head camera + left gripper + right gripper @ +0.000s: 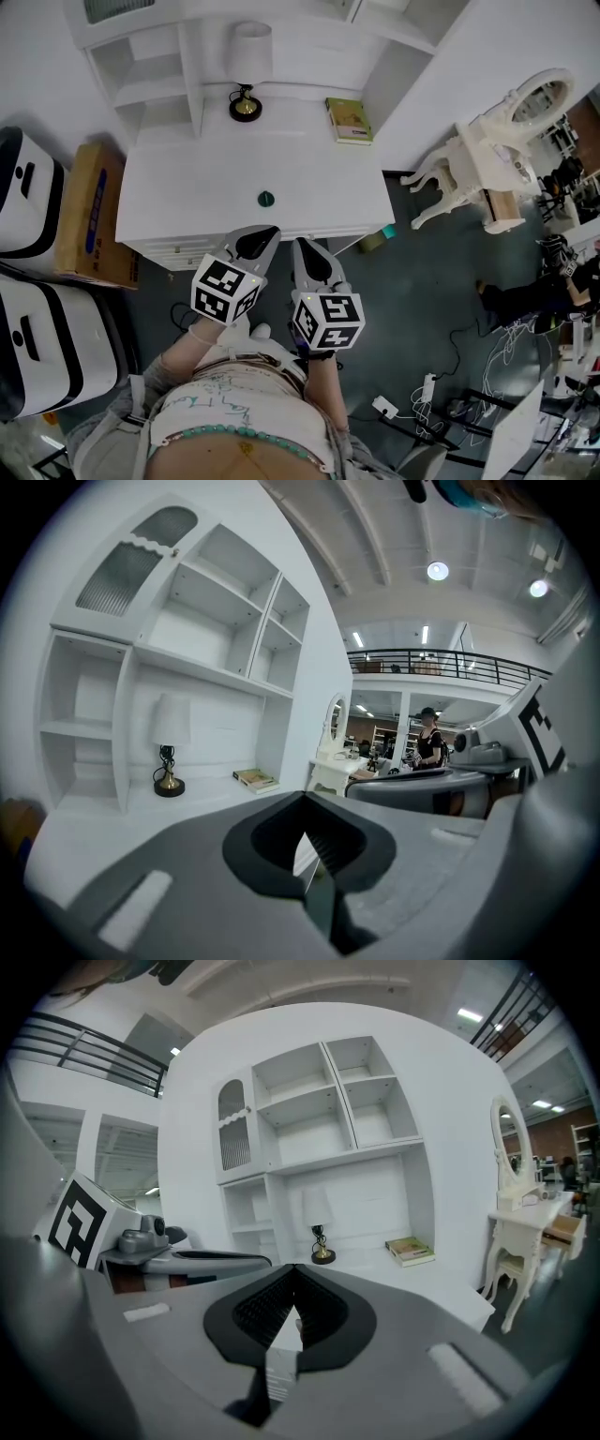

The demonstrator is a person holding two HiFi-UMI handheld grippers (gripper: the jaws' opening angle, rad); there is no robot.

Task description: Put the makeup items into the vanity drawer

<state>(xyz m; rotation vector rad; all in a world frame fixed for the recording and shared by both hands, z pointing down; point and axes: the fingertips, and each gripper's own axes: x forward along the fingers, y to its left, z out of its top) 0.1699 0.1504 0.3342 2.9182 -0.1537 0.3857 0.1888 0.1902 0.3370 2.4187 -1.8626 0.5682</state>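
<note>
A small round green item (266, 198) lay mid-frame on the white desk (187, 192), just above the left tongs (270, 232) and right tongs (299, 244), both pressed together.

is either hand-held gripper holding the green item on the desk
No, the green item sits alone on the desk, apart from the left hand-held gripper and right hand-held gripper, both shut.

Bright, even overhead light; fisheye-warped, dark-vignetted gripper views
</note>
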